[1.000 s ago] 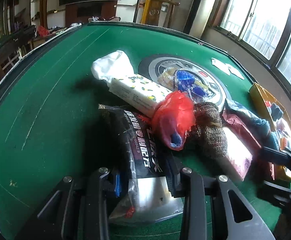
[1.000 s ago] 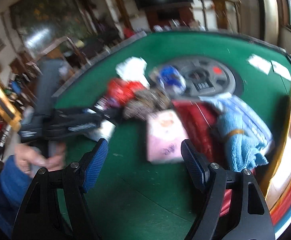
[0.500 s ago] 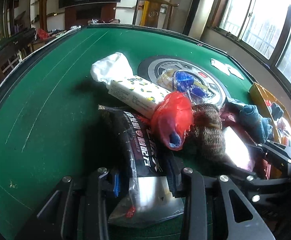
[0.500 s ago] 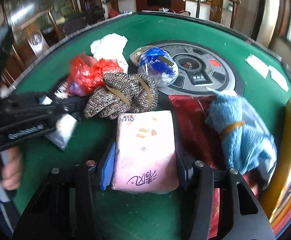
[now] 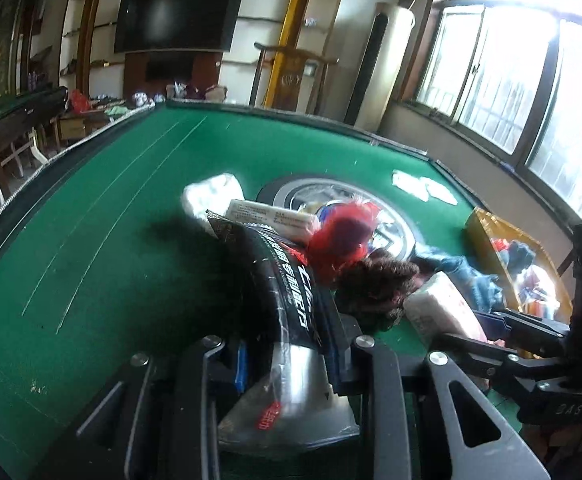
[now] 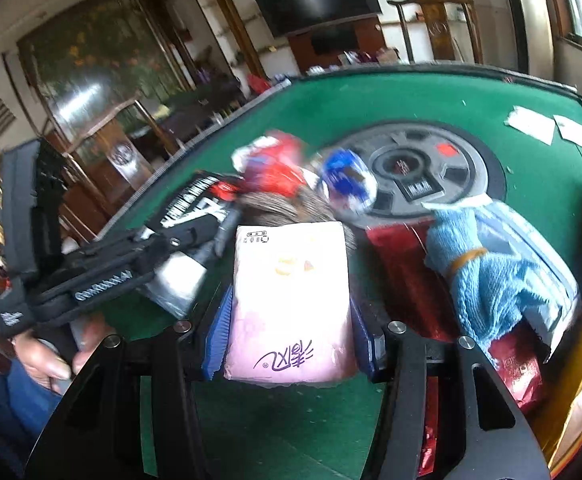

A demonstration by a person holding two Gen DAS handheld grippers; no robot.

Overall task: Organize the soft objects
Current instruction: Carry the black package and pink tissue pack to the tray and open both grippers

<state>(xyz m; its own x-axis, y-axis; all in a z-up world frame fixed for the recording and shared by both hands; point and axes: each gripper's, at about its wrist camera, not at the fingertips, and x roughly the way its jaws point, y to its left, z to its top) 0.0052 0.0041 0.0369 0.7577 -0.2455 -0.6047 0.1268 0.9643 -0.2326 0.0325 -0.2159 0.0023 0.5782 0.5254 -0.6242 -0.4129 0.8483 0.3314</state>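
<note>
A: Starting at our left: the left gripper (image 5: pixel 287 354) has its jaws closing on the black packet (image 5: pixel 291 292). The packet is squeezed narrow between the pads, its silvery end toward the camera and its far end lying up against the pile on the green table (image 5: pixel 111 240).

B: Behind it we see the red bag (image 5: pixel 341 236), then the brown knitted bundle (image 5: pixel 379 284) just beside it.

A: Next across, the right gripper (image 6: pixel 289 334) has both blue pads pressed on the sides of the pink tissue pack (image 6: pixel 291 304), jaws partly apart because the pack is wide. We cannot tell whether it is clear of the felt.

B: Further right lie the blue knitted cloth (image 6: pixel 487 280) on a red foil pack (image 6: pixel 399 276), and at the edge the yellow box (image 5: pixel 487 232) with soft things already in it.

A: So we judge this as the pick-up step, 2 items gripped at once.

B: Next, we think, both need lifting clear of the pile without dragging neighbours, then carrying right to the box, likely 1 hand at a time so the grippers do not collide.
</note>
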